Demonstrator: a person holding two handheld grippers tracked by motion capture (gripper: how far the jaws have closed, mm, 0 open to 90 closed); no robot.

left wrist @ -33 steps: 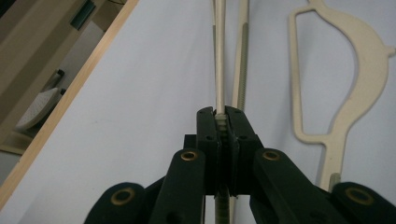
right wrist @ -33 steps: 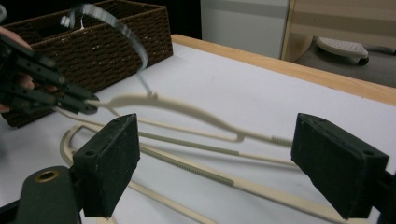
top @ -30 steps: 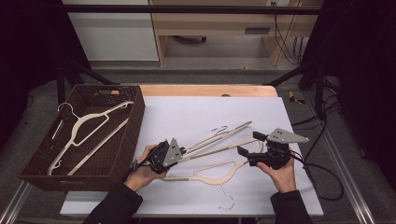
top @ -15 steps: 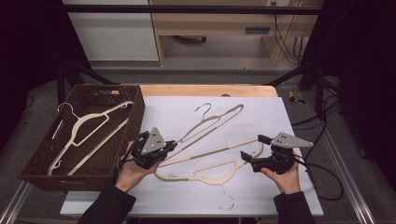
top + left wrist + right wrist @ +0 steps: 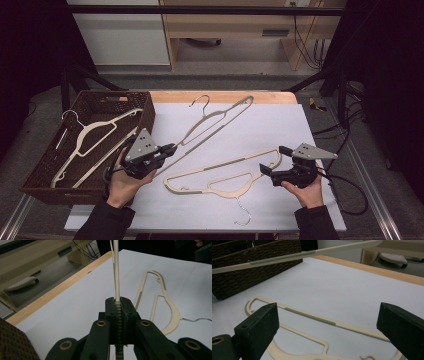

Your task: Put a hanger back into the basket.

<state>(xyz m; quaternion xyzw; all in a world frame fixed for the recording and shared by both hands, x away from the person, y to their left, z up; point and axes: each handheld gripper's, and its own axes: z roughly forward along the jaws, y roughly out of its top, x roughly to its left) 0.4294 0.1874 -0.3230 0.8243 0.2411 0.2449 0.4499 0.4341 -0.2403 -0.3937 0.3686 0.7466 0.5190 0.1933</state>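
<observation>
between the fingers of the left gripper (image 5: 167, 150) a cream hanger (image 5: 212, 122) is clamped by one thin arm; in the left gripper view the two black fingers (image 5: 126, 312) press flat against that arm, with its ribbed grey strip caught between them. the hanger is lifted off the white tabletop (image 5: 300, 130) and slants away from the gripper toward the far edge, its metal hook (image 5: 201, 100) over the wooden strip there. the left hand (image 5: 122, 182) holds the gripper just beside the brown woven basket (image 5: 42, 167), which stands at the left end of the tabletop and has another cream hanger (image 5: 92, 137) lying inside it.

the right gripper (image 5: 272, 161) has its fingers spread wide, and they have just been opening further; nothing is pressed between them. in the right gripper view the two fingers (image 5: 259, 322) stand well apart, with a second hanger (image 5: 312, 317) lying flat on the tabletop beyond them. from above, that hanger (image 5: 220, 175) lies between the two grippers, its hook (image 5: 243, 215) pointing toward the near edge, and one end sits just beside the open fingers. the right hand (image 5: 305, 187) holds its gripper near the right edge of the tabletop.
</observation>
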